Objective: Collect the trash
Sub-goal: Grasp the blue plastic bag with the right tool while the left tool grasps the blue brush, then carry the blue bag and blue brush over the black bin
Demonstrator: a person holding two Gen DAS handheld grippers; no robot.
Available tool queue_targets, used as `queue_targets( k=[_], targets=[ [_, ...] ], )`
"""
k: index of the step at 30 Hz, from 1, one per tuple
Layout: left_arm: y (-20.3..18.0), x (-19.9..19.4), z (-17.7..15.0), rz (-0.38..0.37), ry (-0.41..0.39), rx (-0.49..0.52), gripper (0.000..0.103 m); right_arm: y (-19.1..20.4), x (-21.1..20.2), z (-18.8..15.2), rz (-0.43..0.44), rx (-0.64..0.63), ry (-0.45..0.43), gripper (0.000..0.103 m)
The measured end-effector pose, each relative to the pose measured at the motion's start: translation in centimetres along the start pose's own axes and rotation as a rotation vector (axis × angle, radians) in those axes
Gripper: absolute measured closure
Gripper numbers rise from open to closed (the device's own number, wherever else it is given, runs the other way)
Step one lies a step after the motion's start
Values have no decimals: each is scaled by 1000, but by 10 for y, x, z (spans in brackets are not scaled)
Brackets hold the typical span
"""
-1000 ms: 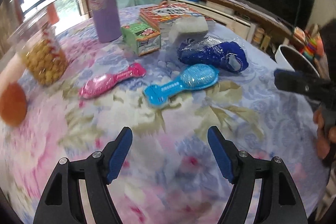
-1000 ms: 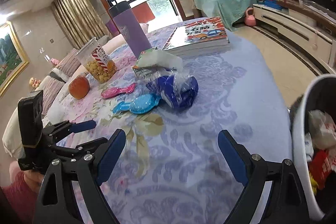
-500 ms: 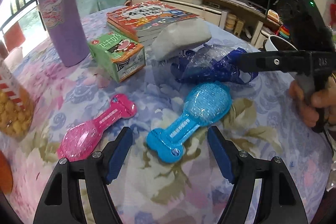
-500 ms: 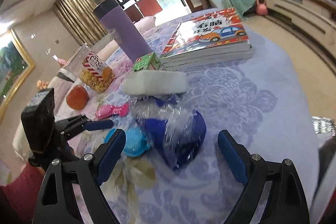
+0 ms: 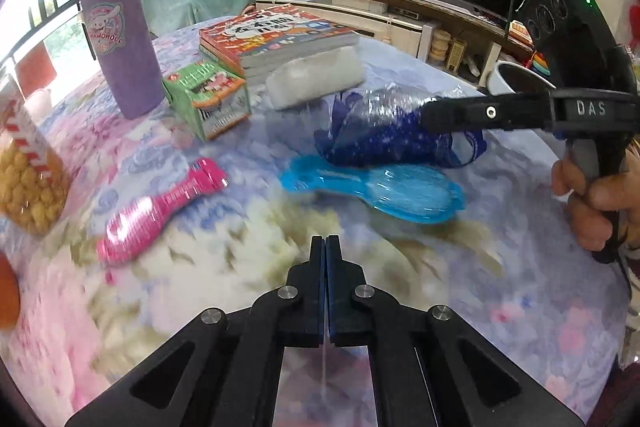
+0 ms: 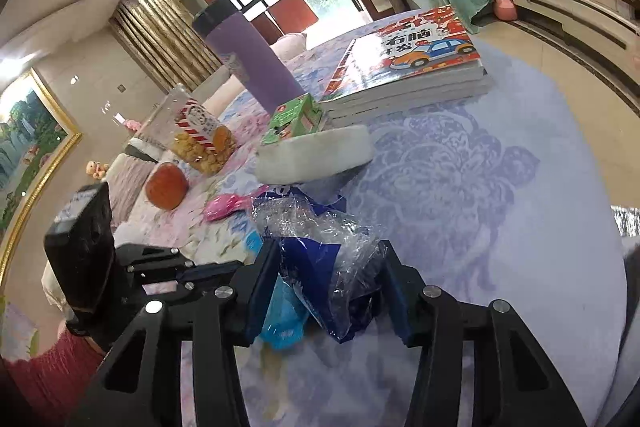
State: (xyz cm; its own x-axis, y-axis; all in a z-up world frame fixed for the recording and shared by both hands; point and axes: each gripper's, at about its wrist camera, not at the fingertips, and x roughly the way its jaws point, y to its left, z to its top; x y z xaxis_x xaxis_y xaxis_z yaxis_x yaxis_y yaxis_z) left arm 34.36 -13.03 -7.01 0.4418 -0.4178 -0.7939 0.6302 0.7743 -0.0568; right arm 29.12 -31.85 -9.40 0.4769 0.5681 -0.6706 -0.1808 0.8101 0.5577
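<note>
A crumpled blue and clear plastic wrapper (image 6: 320,267) lies on the flowered tablecloth (image 6: 460,187). My right gripper (image 6: 328,267) has come down around it; its jaws are closing and both pads touch the plastic. In the left wrist view one of its fingers (image 5: 480,113) lies across the wrapper (image 5: 384,143), held by a person's hand (image 5: 592,203). My left gripper (image 5: 325,247) is shut with nothing in it, hovering over bare cloth just short of a blue brush-shaped pack (image 5: 384,187). A pink pack of the same shape (image 5: 160,211) lies to its left.
Behind the wrapper lie a white soft packet (image 5: 316,79), a green carton (image 5: 208,95), a stack of books (image 5: 276,35) and a purple tumbler (image 5: 120,39). A snack jar (image 5: 24,179) and an orange fruit (image 6: 166,185) stand left. A white bin (image 5: 516,77) stands beyond the table's right edge.
My left gripper's jaws have snapped shut on nothing and its view has swung. The right gripper has moved onto the blue wrapper and narrowed its jaws around it.
</note>
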Motion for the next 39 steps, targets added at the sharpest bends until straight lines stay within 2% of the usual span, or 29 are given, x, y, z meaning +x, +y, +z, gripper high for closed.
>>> queue_targets(
  k=[3,6,7,8,10,13,16,21,25,26,28,29,34,39],
  targets=[
    [-7,-9,-12,-33,15,-67,103,-1,-13,-12,-1,21,-2,54],
    [-11,-16,-19,-51,21,-139,96,-1,-26,-28,32,58,10,54],
    [-11,-18,-19,-52,19,-155,85,0,-31,-32,23,60,5,54],
    [-13,-21,-19,-48,11,-175,69,1,-36,-37,13,59,-3,54],
    [-19,-25,-19,-45,1,-213,48,0,-52,-46,-10,65,-35,54],
    [-33,-30,-15,-40,-20,-244,47,-6,-75,-54,-34,98,-87,54],
    [-44,-30,-10,-19,-34,-291,37,-14,-96,-60,-65,113,-127,54],
    [-50,-7,0,64,18,-415,37,-24,-118,-69,-96,143,-167,54],
    [-69,1,8,170,10,-384,38,-28,-126,-77,-112,167,-184,54],
    [-73,2,8,188,6,-374,48,-29,-128,-79,-113,171,-187,54],
    [-79,3,7,203,-2,-353,56,-30,-131,-82,-115,178,-194,54],
    [-82,1,6,194,-4,-351,61,-30,-132,-84,-118,180,-197,54],
    [-91,-14,-5,100,-15,-317,61,-29,-138,-94,-125,182,-212,54],
    [-101,-33,-30,-4,31,-217,60,-18,-135,-106,-162,134,-196,54]
  ],
)
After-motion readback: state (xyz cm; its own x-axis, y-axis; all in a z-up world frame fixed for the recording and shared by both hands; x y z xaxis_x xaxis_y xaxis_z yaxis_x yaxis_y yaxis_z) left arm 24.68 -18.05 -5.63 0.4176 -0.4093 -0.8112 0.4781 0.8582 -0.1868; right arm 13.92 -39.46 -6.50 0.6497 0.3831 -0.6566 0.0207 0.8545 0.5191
